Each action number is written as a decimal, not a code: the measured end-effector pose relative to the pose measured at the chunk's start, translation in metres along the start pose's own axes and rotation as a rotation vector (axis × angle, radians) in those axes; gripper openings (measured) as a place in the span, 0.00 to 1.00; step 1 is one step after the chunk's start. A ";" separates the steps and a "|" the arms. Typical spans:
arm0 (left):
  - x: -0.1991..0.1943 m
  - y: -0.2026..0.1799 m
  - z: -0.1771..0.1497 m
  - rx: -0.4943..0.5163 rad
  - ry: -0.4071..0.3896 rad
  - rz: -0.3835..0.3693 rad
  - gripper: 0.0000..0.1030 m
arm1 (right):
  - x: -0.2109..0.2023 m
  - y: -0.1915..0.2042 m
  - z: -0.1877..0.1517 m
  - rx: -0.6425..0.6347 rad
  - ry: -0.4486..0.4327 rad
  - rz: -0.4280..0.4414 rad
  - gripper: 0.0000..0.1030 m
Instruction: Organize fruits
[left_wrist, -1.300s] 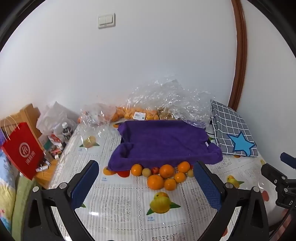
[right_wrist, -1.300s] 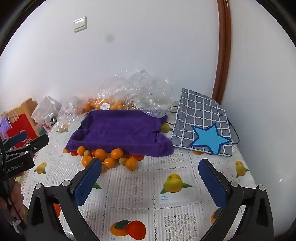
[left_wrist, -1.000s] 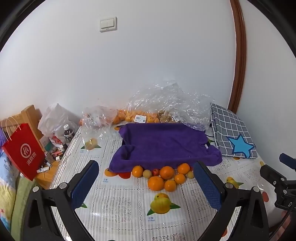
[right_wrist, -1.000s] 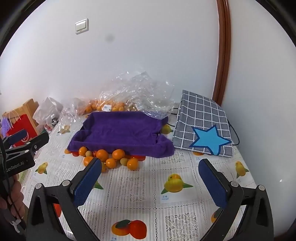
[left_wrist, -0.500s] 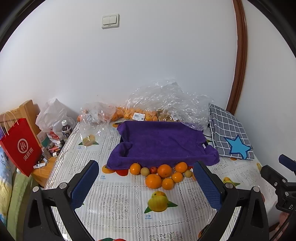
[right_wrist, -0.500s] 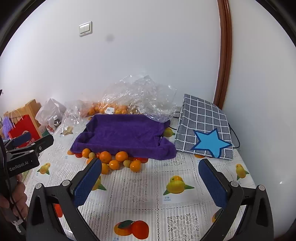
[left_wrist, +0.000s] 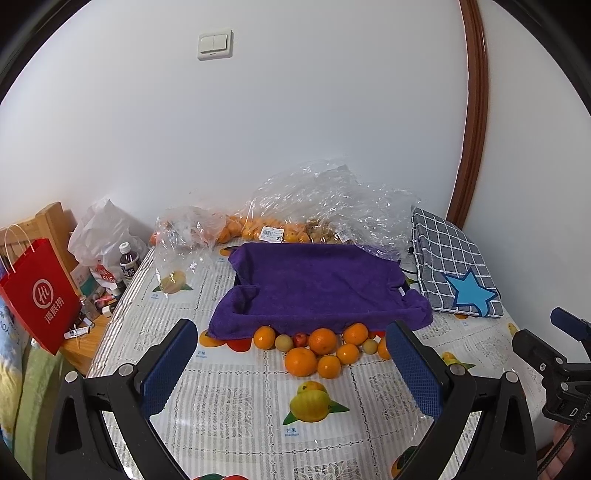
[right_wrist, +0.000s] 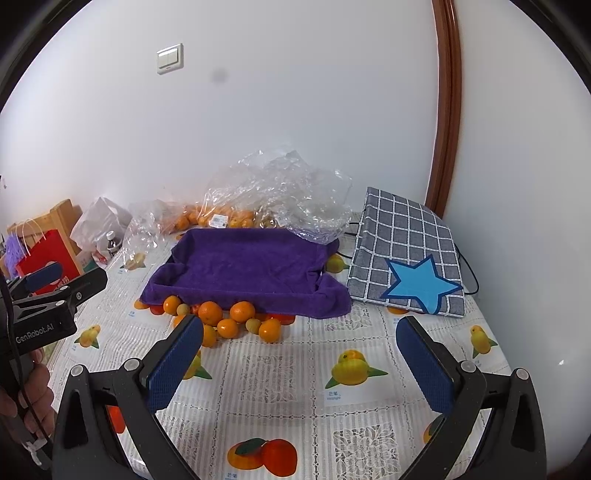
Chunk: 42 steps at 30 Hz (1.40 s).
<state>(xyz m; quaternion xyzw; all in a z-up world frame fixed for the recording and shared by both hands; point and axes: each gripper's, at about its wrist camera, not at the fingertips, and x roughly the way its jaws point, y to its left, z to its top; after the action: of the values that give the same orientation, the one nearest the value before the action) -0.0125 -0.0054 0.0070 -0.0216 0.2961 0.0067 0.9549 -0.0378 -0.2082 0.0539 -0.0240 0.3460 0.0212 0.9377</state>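
We are holding the left gripper (left_wrist: 291, 363) and right gripper (right_wrist: 299, 354) above the desk (right_wrist: 280, 384), both jaws spread wide and empty. The loose orange and yellowish round fruits (left_wrist: 317, 349) are lying against the near edge of the purple towel-lined tray (left_wrist: 317, 284). Only the right view is showing a hand (right_wrist: 33, 398); only the left view is showing a small capped bottle (left_wrist: 128, 260).

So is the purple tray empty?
Empty as far as shown: the purple tray shows only cloth inside. The loose fruit lies on the table in front of it.
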 end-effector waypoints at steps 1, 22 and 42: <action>0.000 0.000 0.000 0.001 0.000 0.000 1.00 | 0.000 0.000 0.000 0.000 0.001 -0.001 1.00; 0.000 -0.002 0.000 0.001 -0.001 0.000 1.00 | 0.000 0.003 0.000 -0.007 -0.005 0.006 1.00; 0.000 -0.003 0.000 0.000 -0.001 0.000 1.00 | -0.002 0.004 0.000 -0.011 -0.009 0.005 1.00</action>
<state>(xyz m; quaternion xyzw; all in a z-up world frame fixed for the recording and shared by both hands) -0.0126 -0.0079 0.0077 -0.0217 0.2954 0.0068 0.9551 -0.0393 -0.2046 0.0548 -0.0281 0.3418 0.0256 0.9390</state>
